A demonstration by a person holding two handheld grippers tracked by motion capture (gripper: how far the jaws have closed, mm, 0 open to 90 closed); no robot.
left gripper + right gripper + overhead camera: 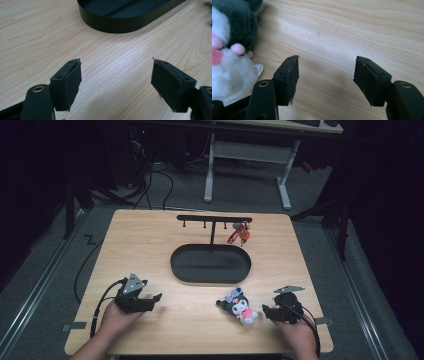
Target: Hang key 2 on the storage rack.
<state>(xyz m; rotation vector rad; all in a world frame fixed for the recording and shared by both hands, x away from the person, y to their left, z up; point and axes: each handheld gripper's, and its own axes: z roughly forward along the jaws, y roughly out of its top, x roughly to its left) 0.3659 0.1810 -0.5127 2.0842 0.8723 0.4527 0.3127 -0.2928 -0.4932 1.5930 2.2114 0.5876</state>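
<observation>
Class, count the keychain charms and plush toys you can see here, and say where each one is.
2. A red keychain charm hangs from the rack's right end; a plush toy lies on the table beside the right gripper. Others may be hidden.

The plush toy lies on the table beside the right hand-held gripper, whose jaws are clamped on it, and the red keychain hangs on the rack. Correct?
Not quite. The right hand-held gripper is open with bare table between its jaws, as the right gripper view shows; the plush toy lies beside it, ungripped. The red keychain does hang on the rack.
</observation>
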